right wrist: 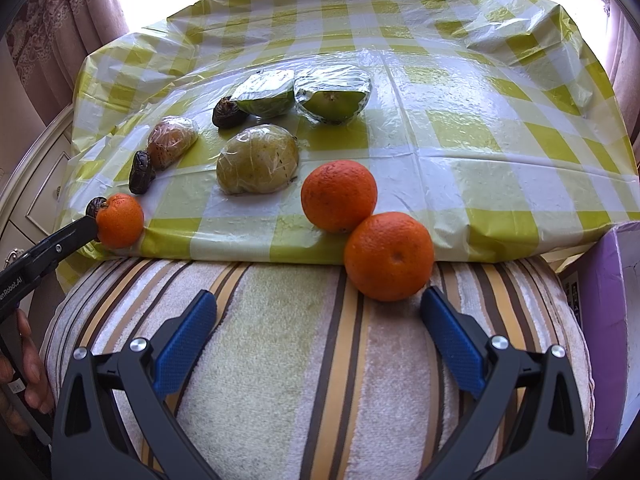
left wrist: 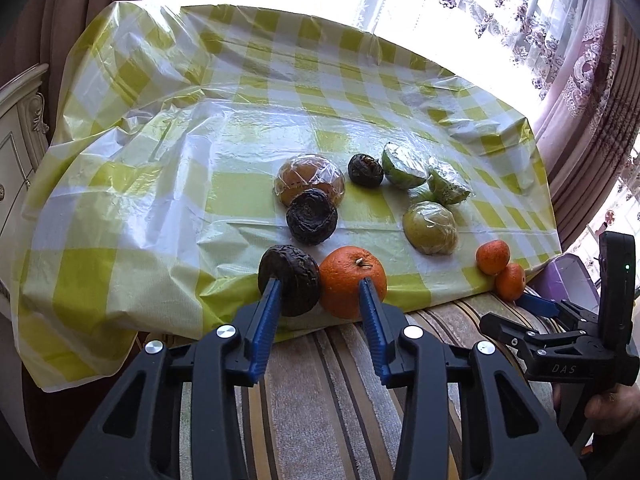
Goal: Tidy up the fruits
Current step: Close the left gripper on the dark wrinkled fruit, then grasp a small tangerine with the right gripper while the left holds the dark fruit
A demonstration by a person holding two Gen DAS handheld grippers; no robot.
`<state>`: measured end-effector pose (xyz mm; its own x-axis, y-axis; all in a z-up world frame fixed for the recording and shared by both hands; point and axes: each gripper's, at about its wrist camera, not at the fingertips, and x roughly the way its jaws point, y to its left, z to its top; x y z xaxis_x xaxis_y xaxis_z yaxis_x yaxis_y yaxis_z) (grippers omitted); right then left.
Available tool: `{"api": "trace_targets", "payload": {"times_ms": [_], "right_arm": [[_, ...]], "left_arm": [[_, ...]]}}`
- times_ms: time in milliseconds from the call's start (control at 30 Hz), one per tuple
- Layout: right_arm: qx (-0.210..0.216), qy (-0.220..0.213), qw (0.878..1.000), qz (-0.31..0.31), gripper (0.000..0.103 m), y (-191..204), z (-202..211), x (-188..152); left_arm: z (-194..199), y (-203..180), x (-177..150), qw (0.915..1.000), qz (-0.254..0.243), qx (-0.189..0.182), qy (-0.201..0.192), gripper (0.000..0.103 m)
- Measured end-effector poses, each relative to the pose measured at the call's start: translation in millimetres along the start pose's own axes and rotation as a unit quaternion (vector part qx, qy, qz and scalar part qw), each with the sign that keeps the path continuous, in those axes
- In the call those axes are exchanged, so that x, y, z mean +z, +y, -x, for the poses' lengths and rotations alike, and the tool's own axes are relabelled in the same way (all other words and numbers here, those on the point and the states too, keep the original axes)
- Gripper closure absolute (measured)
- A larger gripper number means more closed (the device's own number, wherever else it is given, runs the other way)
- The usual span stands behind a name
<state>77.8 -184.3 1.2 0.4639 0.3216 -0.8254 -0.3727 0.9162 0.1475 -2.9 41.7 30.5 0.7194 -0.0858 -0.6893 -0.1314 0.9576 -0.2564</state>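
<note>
My left tool (left wrist: 318, 286) hangs released at the near edge of the surface (left wrist: 240, 128), its blue fingers (left wrist: 267, 300) spread in front of a dark wrinkled fruit (left wrist: 289, 280) and a large orange (left wrist: 353, 282), gripping neither. The two sit side by side on the checked plastic cloth, apparently touching, where like seems to be gathering with like. Two more dark fruits (left wrist: 312, 216) trail toward the far side, one pressed against a brown fruit wrapped in film (left wrist: 310, 180).

My right tool (right wrist: 318, 304) is likewise released, jaws wide over the striped towel (right wrist: 280, 320), with one orange (right wrist: 389, 256) just ahead of its right finger, at the cloth's edge. A second orange (right wrist: 339, 196) touches it from behind. I judge this pair is being grouped at the front.

Film-wrapped green halves (right wrist: 332, 98) and a wrapped yellow-green fruit (right wrist: 258, 160) lie farther back, the film presumably protecting cut flesh.

No bowl or basket is visible; the fruit lies directly on the cloth. A purple box (right wrist: 608, 320) stands at the right, contents hidden.
</note>
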Motion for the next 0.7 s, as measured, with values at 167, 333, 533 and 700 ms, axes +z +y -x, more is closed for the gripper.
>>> {"api": "trace_targets", "payload": {"times_ms": [167,333,533,700], "right_arm": [[0.001,0.000,1.000,0.000,0.001,0,0,0],[0.000,0.000,1.000,0.000,0.001,0,0,0],[0.010,0.003,1.000,0.002,0.001,1,3,1],[0.011,0.001,1.000,0.002,0.001,2,4,1]], "left_arm": [[-6,4,6,0.9998,0.017,0.012,-0.003,0.042],[-12,17,8,0.9983,0.056,-0.017,0.007,0.039],[-25,21,6,0.9943,0.065,-0.076,0.037,0.034],[-24,13,5,0.9955,0.053,-0.068,0.039,0.038]]}}
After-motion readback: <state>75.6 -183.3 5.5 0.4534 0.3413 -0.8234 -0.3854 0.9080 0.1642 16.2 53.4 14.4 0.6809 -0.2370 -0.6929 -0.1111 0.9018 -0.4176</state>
